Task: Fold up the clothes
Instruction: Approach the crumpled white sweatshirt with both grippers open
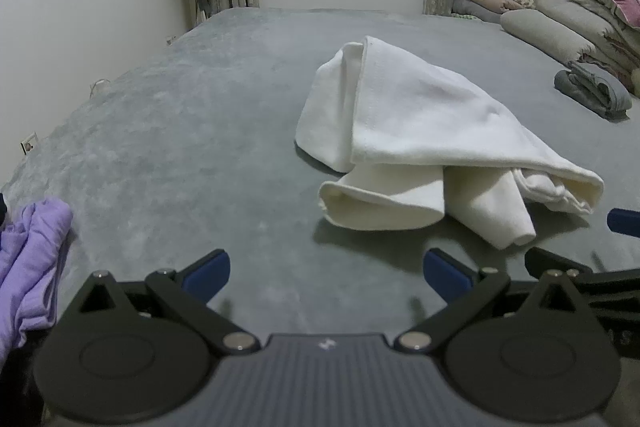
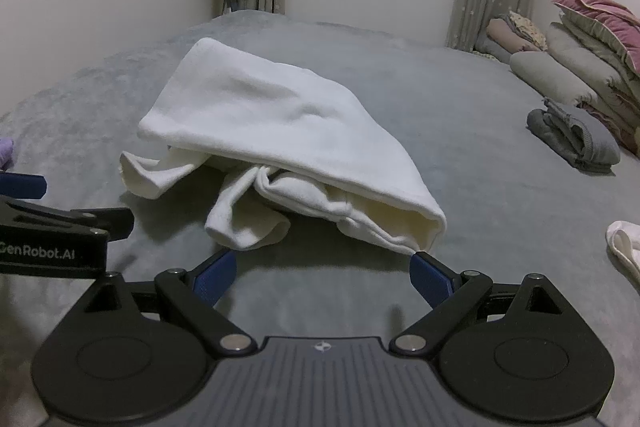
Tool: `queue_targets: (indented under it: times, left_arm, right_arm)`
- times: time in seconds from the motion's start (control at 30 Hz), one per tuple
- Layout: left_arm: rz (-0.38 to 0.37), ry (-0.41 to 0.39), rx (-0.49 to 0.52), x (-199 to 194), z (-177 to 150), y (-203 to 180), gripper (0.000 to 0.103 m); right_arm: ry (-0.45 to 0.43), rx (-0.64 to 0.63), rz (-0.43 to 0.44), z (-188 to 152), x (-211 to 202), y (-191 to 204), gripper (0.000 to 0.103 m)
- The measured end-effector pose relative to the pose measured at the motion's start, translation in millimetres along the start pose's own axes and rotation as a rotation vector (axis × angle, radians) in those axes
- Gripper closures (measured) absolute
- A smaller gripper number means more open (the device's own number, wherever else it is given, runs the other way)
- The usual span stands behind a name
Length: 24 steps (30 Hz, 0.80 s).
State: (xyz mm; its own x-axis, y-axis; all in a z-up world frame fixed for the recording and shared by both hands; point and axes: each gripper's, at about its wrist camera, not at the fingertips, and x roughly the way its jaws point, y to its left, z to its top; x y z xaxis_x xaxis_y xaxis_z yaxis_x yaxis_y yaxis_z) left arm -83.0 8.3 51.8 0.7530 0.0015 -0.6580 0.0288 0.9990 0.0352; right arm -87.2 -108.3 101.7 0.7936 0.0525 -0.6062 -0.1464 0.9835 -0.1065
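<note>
both hand-held grippers, left gripper (image 1: 326, 273) and right gripper (image 2: 322, 273), hover empty with fingers apart, the rumpled white cotton garment (image 2: 280, 147) just ahead, likely readying a grasp.

White garment (image 2: 280, 131): soft matt fleecy cloth. Bed cover (image 1: 168, 131): grey plush, mottled nap. Tool pads (image 2: 214, 277): blue textured plastic.

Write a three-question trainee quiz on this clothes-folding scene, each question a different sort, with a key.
1. True or false: the left gripper is shut on the white garment.
2. The purple cloth lies on which side of the left wrist view? A left, B right, C centre.
3. Fill in: the right gripper is ____, holding nothing.

Key: 1 false; 2 A; 3 open.
</note>
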Motion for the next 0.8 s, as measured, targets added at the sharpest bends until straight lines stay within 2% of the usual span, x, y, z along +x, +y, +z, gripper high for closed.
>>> queue_targets:
  times: [0.8]
  left_arm:
    - [0.019,0.024,0.007,8.0,1.1,-0.5,0.0]
  right_arm:
    - [0.027,0.01,0.009,-1.7,7.1,0.2,0.009]
